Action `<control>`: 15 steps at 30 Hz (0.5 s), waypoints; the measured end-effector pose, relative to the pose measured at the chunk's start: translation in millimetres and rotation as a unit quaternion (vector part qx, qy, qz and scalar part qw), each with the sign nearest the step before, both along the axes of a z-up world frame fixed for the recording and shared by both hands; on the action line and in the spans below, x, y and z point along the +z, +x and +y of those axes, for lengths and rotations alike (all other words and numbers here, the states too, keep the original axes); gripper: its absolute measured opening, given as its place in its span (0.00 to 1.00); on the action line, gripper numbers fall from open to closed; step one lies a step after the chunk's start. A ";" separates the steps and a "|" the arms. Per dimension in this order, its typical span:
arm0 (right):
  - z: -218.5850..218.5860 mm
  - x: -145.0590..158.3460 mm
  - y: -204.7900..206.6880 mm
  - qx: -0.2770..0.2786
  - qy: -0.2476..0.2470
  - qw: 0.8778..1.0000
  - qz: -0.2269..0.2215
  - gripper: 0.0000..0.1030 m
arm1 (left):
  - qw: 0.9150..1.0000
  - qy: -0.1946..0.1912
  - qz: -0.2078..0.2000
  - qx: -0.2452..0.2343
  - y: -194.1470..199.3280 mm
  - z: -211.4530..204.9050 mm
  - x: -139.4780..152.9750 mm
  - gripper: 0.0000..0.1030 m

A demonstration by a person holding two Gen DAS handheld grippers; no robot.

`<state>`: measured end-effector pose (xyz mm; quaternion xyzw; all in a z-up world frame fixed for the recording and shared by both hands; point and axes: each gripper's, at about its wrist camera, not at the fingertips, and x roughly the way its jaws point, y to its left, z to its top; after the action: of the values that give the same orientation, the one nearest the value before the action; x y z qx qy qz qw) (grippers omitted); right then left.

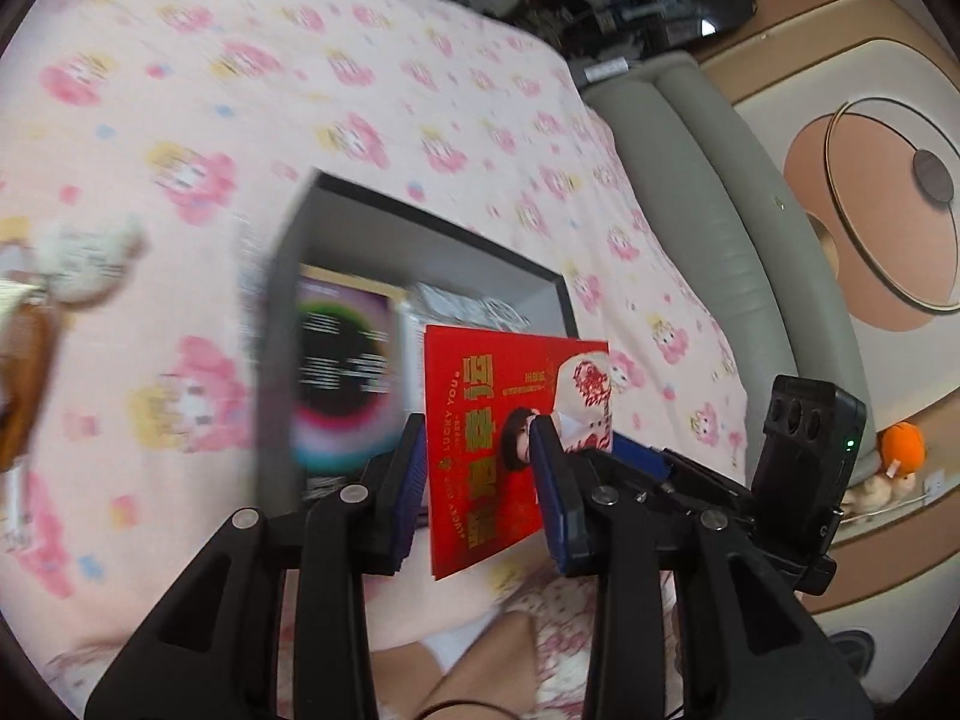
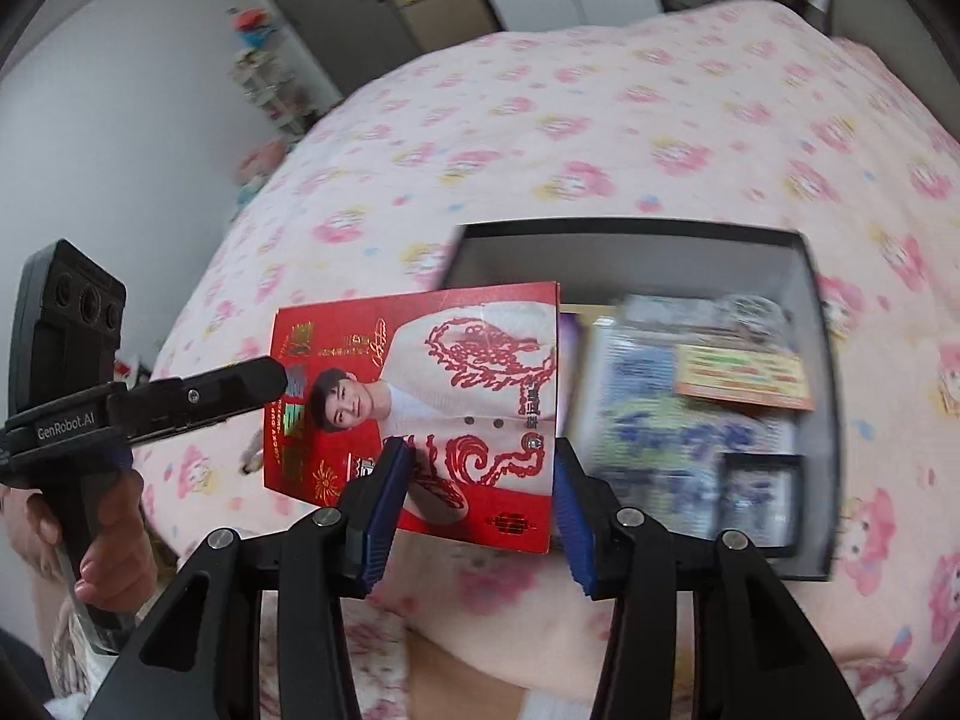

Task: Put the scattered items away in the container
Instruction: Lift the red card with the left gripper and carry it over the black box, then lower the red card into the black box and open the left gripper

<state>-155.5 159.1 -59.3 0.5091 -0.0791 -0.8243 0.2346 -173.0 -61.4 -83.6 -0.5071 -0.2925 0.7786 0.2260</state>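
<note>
A red printed card with a man's portrait [image 2: 432, 396] is held in the air above the pink bedspread, just left of an open dark box [image 2: 816, 324]. The left gripper [image 2: 282, 381] is shut on the card's left edge. My right gripper [image 2: 480, 498] is open, its blue pads either side of the card's lower part without clamping it. In the left wrist view the right gripper [image 1: 636, 450] pinches the card [image 1: 480, 450] from the right while the blue fingers [image 1: 408, 480] stand wide apart. The box [image 1: 288, 324] holds several packets and cards.
The pink flowered bedspread [image 2: 600, 120] covers the bed. A small plush toy [image 1: 84, 264] and a brown object [image 1: 24, 372] lie at the left. A grey padded headboard [image 1: 720, 192] and an orange plush [image 1: 903, 447] are at the right. Shelves stand by the wall [image 2: 258, 78].
</note>
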 end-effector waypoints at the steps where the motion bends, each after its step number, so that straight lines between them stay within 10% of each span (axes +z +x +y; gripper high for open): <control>1: 9.5 -0.6 -5.3 -0.010 0.002 1.000 0.002 0.42 | 1.000 -0.002 -0.004 -0.007 -8.2 9.8 -3.7 0.32; 15: 72.9 -55.0 -71.8 -0.055 0.052 0.997 -0.020 0.42 | 0.997 -0.034 -0.060 -0.034 -80.1 85.3 -63.9 0.32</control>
<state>-227.2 232.0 -114.3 0.5316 -0.0687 -0.8287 0.1610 -253.0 23.9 -147.4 -0.5704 -0.2612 0.7479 0.2170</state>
